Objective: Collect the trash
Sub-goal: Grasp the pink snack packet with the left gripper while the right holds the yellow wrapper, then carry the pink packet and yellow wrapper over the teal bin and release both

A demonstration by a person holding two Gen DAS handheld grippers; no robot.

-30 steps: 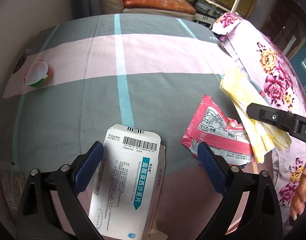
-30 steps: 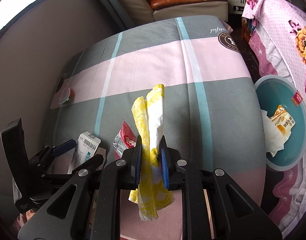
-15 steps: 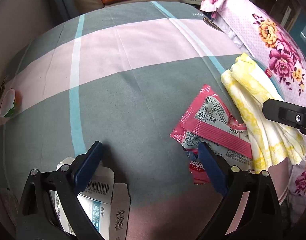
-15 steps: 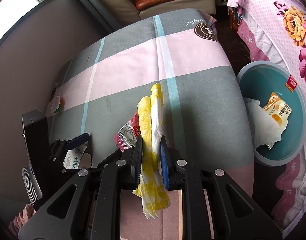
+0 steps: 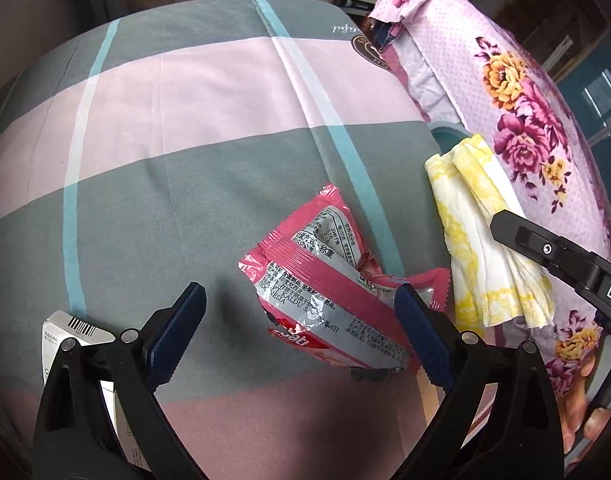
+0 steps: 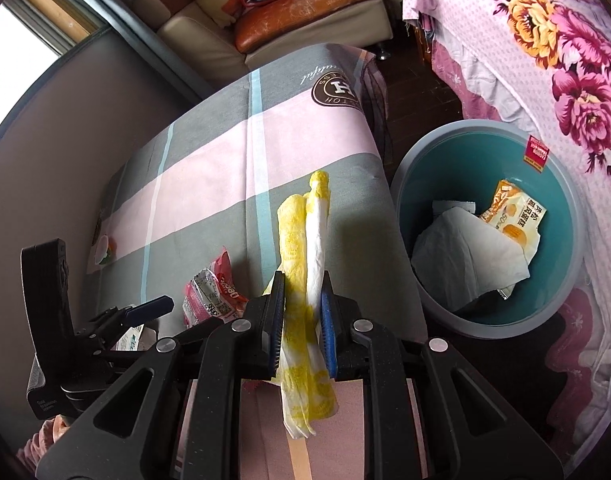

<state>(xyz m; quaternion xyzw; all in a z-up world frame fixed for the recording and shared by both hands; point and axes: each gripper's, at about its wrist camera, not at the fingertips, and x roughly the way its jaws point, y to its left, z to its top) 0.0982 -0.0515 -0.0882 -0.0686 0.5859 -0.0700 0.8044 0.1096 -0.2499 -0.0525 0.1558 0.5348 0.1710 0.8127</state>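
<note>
Napkin (image 6: 305, 248) pinched upright in downward-tilted right claw (image 6: 302, 322) beside bin (image 6: 561, 304).

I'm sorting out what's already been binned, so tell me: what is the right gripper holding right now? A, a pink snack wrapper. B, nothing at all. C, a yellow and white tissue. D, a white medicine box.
C: the right gripper is clamped on the yellow and white tissue, while the pink snack wrapper and the medicine box lie on the bedsheet.
</note>
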